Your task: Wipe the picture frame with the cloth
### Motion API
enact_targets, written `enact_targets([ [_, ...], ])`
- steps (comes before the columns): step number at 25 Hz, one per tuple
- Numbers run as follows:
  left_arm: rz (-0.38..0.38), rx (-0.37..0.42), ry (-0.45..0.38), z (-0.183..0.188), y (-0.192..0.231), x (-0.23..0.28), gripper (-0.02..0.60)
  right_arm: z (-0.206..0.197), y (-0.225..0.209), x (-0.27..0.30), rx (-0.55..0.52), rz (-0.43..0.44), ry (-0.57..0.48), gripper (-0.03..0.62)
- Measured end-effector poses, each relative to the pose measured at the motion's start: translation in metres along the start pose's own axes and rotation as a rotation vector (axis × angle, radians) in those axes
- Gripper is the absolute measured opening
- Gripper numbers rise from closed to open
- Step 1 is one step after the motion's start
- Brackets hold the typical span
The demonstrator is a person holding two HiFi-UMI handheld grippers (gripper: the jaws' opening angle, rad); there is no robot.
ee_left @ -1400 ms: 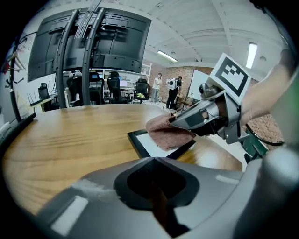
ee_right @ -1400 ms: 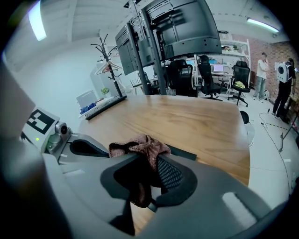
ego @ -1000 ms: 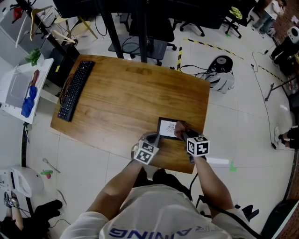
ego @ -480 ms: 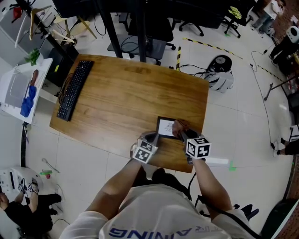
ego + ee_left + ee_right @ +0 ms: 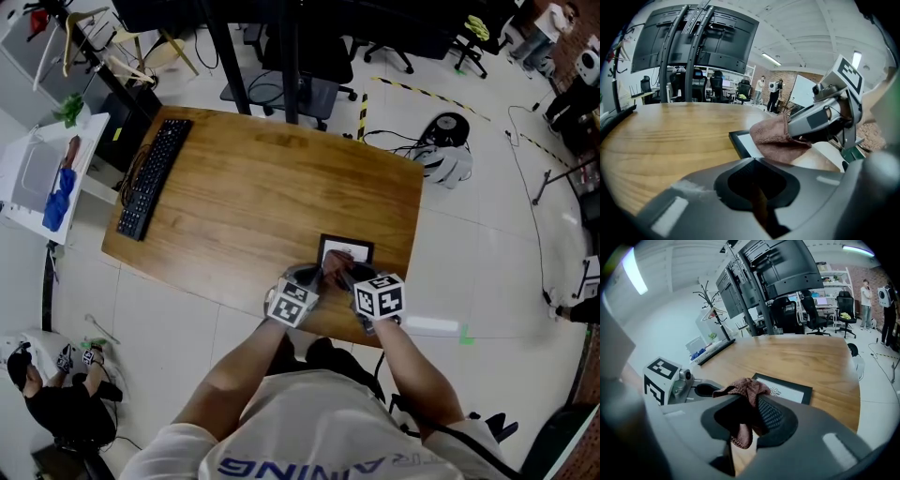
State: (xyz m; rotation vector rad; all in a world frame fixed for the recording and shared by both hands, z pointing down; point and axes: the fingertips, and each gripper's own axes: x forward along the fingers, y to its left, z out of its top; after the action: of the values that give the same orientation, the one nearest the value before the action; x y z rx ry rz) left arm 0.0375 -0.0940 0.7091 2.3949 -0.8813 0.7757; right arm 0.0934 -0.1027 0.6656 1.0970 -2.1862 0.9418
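Surface: wooden table [image 5: 244,187], keyboard [image 5: 153,178] along its left side.
Picture frame [image 5: 790,391]: flat, near the table's front edge.
Right gripper [image 5: 352,278]: jaws pinching the brown cloth [image 5: 746,389], which lies on the frame.
Left gripper [image 5: 303,278]: jaws together, empty, just left of the frame.

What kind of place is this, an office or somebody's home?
Probably an office or lab workspace, not a home: a wooden desk with a keyboard, rolling office chairs by further desks, and yellow-black hazard tape on the tiled floor.
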Motion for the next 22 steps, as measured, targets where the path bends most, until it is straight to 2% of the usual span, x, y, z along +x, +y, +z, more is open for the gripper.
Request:
enact_targets([
  [22, -0.012, 0.006, 0.000, 0.000, -0.002, -0.001, 0.005, -0.010, -0.008, 0.012, -0.008, -0.029, 0.026, 0.087],
])
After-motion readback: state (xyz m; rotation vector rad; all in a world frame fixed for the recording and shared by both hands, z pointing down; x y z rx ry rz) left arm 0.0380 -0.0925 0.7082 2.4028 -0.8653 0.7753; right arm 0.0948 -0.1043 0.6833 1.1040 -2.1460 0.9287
